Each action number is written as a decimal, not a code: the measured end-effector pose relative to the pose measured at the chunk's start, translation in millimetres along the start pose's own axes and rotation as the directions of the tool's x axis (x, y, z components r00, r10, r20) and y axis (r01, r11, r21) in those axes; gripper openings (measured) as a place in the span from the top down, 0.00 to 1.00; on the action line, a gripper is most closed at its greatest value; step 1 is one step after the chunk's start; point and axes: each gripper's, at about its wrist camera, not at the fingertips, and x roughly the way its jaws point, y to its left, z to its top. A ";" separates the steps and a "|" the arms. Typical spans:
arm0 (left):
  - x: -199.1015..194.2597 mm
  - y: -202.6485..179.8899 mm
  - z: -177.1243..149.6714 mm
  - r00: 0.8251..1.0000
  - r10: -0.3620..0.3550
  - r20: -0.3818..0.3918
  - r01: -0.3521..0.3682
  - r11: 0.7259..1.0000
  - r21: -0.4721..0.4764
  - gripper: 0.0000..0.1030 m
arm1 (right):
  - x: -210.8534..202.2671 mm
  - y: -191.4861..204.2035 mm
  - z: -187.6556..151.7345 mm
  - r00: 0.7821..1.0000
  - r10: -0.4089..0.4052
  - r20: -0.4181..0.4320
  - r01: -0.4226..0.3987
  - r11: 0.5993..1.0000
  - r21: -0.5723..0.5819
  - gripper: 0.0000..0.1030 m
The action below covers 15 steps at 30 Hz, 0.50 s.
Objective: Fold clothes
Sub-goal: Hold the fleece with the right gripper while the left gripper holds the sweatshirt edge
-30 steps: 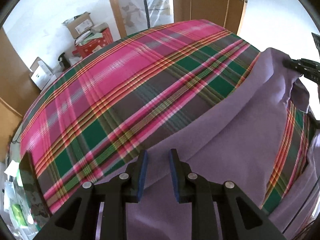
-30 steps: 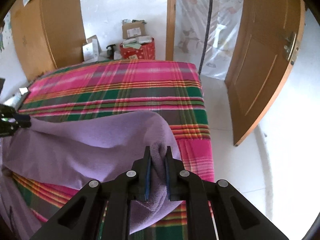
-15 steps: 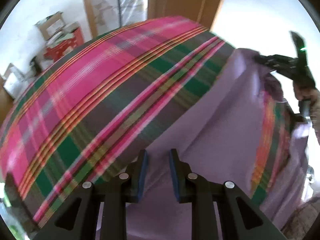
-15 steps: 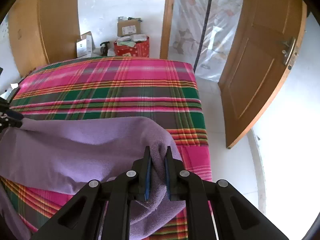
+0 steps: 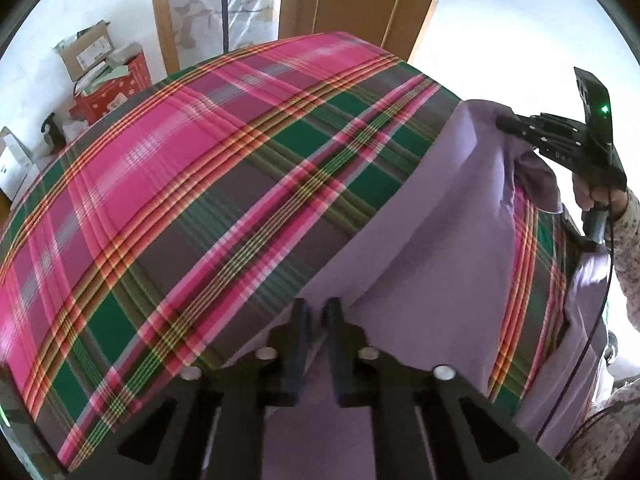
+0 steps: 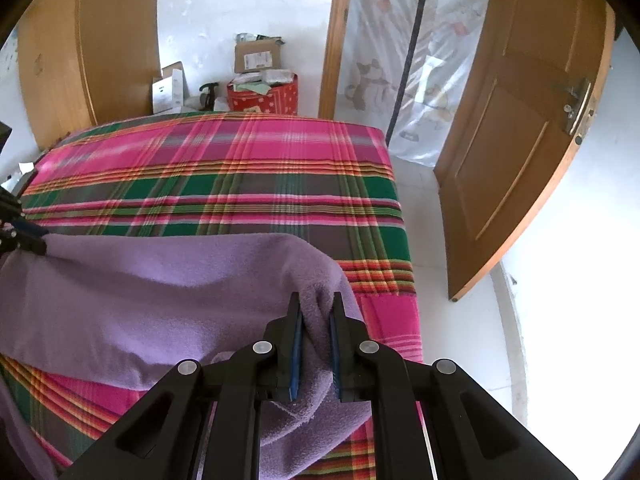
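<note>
Nearest, the left hand-held gripper (image 5: 316, 312) has just been closing and now pinches the left corner of the purple garment (image 6: 152, 300), fabric between its narrow jaws. The right hand-held gripper (image 6: 316, 320) clamps a bunched fold at the right corner. The garment's held edge is lifted over the near part of the plaid bed (image 6: 248, 184), long axis left to right. Folding looks barely begun: no finished fold shows, and the far bed lies bare.

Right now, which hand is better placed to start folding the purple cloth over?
Probably the right: the right gripper is shut deep on a thick corner bunch of the purple cloth. The left gripper has just closed on a thin edge near its tips.
</note>
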 end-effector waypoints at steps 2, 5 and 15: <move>-0.9 -1.6 1.4 1.000 0.020 0.011 -0.020 1.000 -0.006 0.96 | -2.0 0.1 0.7 1.000 -0.007 0.011 0.007 1.000 -0.002 0.88; -0.7 -2.8 2.9 0.999 0.042 0.026 -0.042 0.999 -0.021 0.96 | -5.2 -0.9 2.7 0.999 -0.018 0.028 0.018 1.000 -0.004 0.88; 2.6 11.6 14.5 0.996 0.050 0.069 -0.042 0.992 -0.116 0.96 | -2.8 2.5 16.0 0.993 -0.099 0.061 0.102 0.994 -0.050 0.88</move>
